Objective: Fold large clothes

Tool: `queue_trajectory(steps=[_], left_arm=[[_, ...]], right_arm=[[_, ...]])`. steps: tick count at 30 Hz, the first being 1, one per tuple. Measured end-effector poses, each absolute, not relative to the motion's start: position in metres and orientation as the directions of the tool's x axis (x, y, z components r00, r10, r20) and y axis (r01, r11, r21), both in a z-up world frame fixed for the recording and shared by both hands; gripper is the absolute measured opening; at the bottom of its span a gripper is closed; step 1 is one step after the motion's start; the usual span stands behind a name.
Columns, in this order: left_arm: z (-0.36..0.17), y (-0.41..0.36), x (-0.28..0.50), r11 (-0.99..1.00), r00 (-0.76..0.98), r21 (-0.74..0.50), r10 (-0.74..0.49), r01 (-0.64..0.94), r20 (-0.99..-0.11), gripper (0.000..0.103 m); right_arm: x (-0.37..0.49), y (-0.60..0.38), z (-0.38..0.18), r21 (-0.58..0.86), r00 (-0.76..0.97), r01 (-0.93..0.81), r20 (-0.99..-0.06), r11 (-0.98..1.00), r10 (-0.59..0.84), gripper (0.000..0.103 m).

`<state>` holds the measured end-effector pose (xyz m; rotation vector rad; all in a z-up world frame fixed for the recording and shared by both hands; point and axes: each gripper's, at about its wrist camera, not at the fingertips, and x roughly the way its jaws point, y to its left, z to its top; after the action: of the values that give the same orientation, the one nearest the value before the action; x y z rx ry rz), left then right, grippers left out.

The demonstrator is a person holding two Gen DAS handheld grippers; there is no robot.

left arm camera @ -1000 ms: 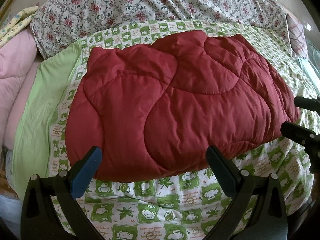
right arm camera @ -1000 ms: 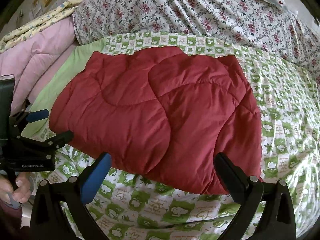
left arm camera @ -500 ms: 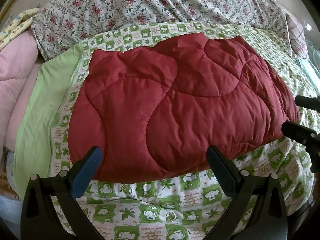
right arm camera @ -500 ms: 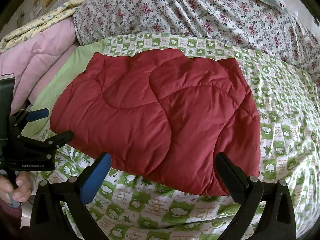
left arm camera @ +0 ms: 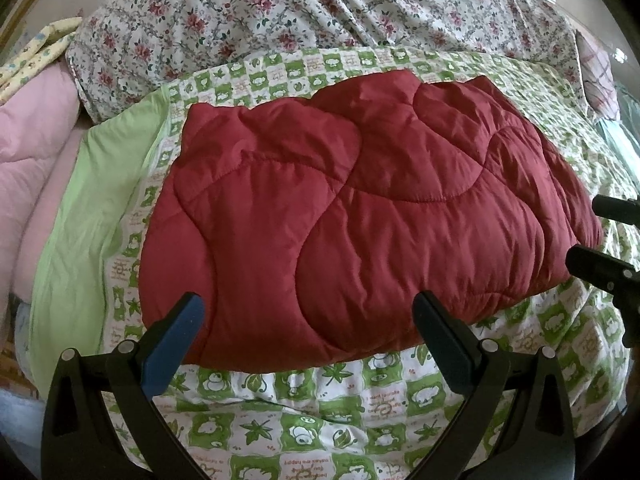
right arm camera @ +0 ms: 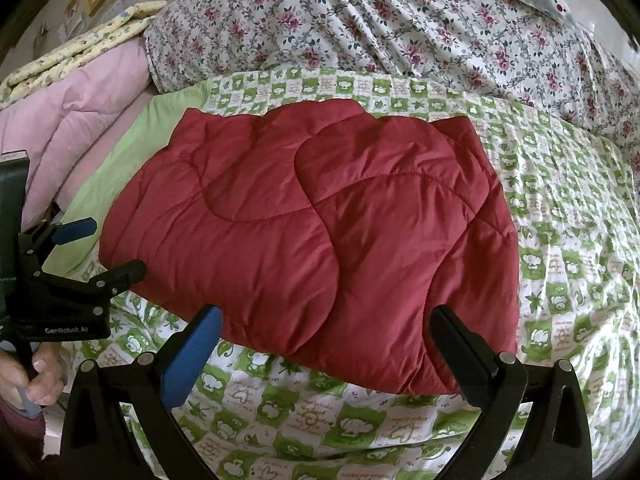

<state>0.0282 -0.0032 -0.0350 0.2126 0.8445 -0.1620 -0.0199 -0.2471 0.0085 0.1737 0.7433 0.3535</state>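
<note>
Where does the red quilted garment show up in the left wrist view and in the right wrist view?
Left wrist: red quilted garment fills the centre, reaching toward the right edge.
Right wrist: it sits centre, slightly left.
Shared landmark: the green-checked sheet under it.

green-check sheet (left arm camera: 332, 412) | floral quilt (left arm camera: 304, 8) behind | pink comforter (right arm camera: 80, 128) left

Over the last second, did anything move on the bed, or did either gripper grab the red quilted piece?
Almost nothing changed. The left gripper and right gripper are still open and empty, hovering at the near edge of the red quilted garment, with only a slight drift in the views. The garment lies folded in the same spot on the green checked sheet, untouched.
</note>
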Motion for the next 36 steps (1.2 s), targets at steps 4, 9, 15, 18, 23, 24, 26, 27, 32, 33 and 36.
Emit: queue_trajectory(steps=[4, 9, 15, 18, 23, 24, 26, 27, 32, 33, 36], left_arm=[[-0.0340, -0.0044, 0.0284, 0.966, 0.653, 0.124, -0.057, 0.227, -0.755, 0.103], [-0.0335, -0.0049, 0.0282, 0.966, 0.655, 0.126, -0.054, 0.224, -0.754, 0.103], [-0.0329, -0.0050, 0.0287, 0.966, 0.655, 0.126, -0.054, 0.225, -0.753, 0.103], [-0.0326, -0.0050, 0.0289, 0.967, 0.654, 0.123, -0.055, 0.223, -0.754, 0.103], [-0.0322, -0.0038, 0.0308, 0.968, 0.654, 0.120, -0.056, 0.222, -0.754, 0.103], [-0.0320, -0.0038, 0.0310, 0.968, 0.654, 0.120, -0.056, 0.221, -0.754, 0.103], [-0.0317, -0.0036, 0.0307, 0.968, 0.655, 0.122, -0.054, 0.220, -0.753, 0.103], [-0.0314, -0.0031, 0.0309, 0.968, 0.654, 0.119, -0.055, 0.219, -0.754, 0.103], [-0.0292, 0.0003, 0.0348, 0.973, 0.650, 0.104, -0.058, 0.208, -0.757, 0.103], [-0.0291, 0.0009, 0.0354, 0.973, 0.651, 0.102, -0.058, 0.205, -0.757, 0.103], [-0.0285, 0.0021, 0.0360, 0.974, 0.647, 0.082, -0.078, 0.213, -0.759, 0.103]], right_arm=[[-0.0200, -0.2475, 0.0084, 0.279, 0.683, -0.253, -0.627, 0.927, 0.375, 0.103], [-0.0193, -0.2484, 0.0081, 0.278, 0.683, -0.252, -0.627, 0.927, 0.374, 0.103], [-0.0192, -0.2503, 0.0080, 0.279, 0.685, -0.250, -0.626, 0.927, 0.373, 0.103], [-0.0185, -0.2509, 0.0080, 0.280, 0.686, -0.250, -0.625, 0.927, 0.374, 0.103], [-0.0190, -0.2501, 0.0107, 0.280, 0.690, -0.246, -0.622, 0.928, 0.370, 0.103], [-0.0186, -0.2505, 0.0109, 0.279, 0.690, -0.245, -0.622, 0.928, 0.369, 0.103], [-0.0191, -0.2495, 0.0114, 0.282, 0.692, -0.243, -0.621, 0.928, 0.369, 0.103], [-0.0187, -0.2496, 0.0114, 0.283, 0.692, -0.242, -0.621, 0.928, 0.369, 0.103], [-0.0177, -0.2490, 0.0111, 0.282, 0.692, -0.239, -0.622, 0.929, 0.367, 0.103], [-0.0172, -0.2485, 0.0110, 0.281, 0.692, -0.239, -0.622, 0.929, 0.366, 0.103], [-0.0161, -0.2488, 0.0112, 0.282, 0.693, -0.240, -0.621, 0.929, 0.367, 0.103]])
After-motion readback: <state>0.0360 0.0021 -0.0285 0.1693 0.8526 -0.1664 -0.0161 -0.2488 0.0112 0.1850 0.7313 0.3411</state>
